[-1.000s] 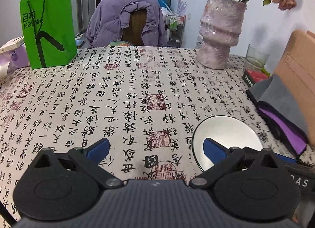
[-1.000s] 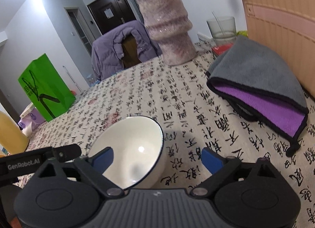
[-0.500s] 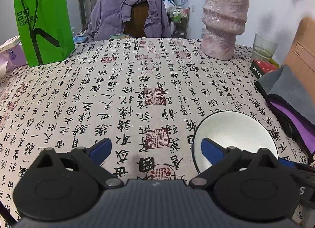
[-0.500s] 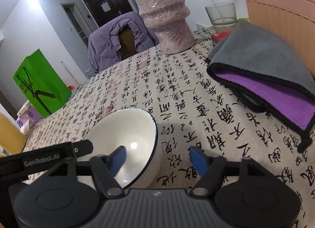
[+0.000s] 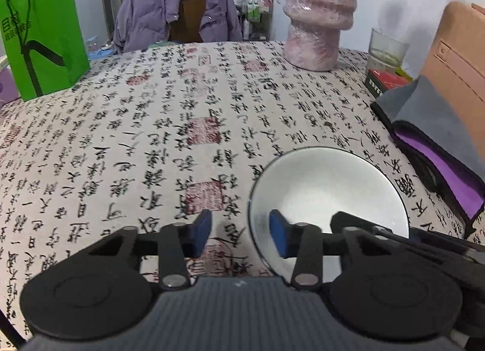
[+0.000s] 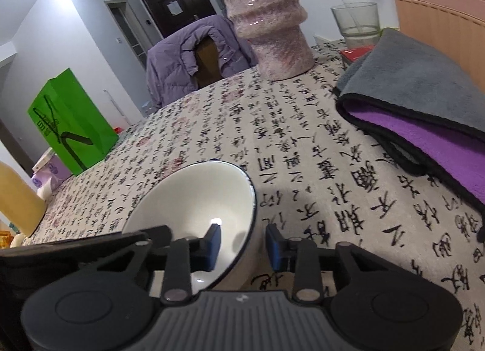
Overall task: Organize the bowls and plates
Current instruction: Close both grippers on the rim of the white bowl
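Observation:
A white bowl [image 5: 327, 187] with a thin dark rim stands on the calligraphy-print tablecloth [image 5: 182, 127]. My left gripper [image 5: 239, 234] straddles the bowl's left rim, one blue pad outside and one inside. Its jaws are closing, and a gap still shows between the outer pad and the wall. In the right wrist view the same bowl [image 6: 197, 199] has its right rim between the pads of my right gripper [image 6: 242, 243]. Those jaws are closing too, and the pads stand just off the wall. No plate is in sight.
A grey and purple folded cloth [image 5: 436, 139] lies right of the bowl, before a tan board [image 5: 460, 72]. Further back stand a pink vase [image 5: 318, 24], a glass [image 5: 385, 51], a red box [image 5: 388, 81] and a green bag [image 5: 42, 33]. A yellow bottle [image 6: 15, 196] is at the left.
Both grippers' jaws have narrowed from wide apart to close around the bowl's opposite rims. The left gripper came forward and down, so the bowl now looks nearer and larger.

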`<state>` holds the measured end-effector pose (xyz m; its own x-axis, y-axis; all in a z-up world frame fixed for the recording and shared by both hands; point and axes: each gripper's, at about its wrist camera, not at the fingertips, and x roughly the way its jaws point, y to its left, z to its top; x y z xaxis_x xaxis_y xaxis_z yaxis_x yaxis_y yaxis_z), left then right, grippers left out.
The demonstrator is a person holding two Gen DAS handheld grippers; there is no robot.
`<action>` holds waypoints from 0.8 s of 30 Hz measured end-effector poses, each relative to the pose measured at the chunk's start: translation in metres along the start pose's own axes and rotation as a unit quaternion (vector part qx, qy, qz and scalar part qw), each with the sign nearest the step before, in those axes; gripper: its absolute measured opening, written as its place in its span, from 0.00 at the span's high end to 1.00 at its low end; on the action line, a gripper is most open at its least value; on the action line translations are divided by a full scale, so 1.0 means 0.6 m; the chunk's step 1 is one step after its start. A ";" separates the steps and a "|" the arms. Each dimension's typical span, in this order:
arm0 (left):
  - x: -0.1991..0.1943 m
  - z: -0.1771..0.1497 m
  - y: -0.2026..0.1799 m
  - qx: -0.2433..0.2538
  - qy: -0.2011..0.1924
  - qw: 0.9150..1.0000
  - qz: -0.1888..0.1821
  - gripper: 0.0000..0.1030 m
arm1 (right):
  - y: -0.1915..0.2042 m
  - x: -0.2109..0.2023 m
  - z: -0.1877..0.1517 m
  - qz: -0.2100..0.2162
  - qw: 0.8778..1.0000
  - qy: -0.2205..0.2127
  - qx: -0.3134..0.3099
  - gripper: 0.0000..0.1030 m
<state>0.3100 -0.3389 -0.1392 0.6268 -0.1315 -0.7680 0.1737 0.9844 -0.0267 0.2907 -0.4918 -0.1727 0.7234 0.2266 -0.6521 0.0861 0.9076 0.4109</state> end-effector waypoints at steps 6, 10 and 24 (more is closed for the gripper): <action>0.005 -0.005 -0.014 0.007 0.003 1.000 -0.012 0.79 | -0.003 0.006 -0.002 -0.002 1.000 0.004 0.003 0.79; 0.004 -0.006 -0.018 0.013 0.001 1.000 -0.011 0.81 | -0.007 0.007 -0.003 0.000 1.000 0.002 0.006 0.79; -0.002 -0.010 -0.018 0.022 -0.002 1.000 -0.007 0.80 | -0.003 0.005 -0.007 0.006 1.000 0.007 0.006 0.81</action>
<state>0.3029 -0.3488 -0.1415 0.6271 -0.1451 -0.7653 0.2156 0.9765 -0.0085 0.2900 -0.4913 -0.1782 0.7153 0.2429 -0.6552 0.0850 0.9005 0.4265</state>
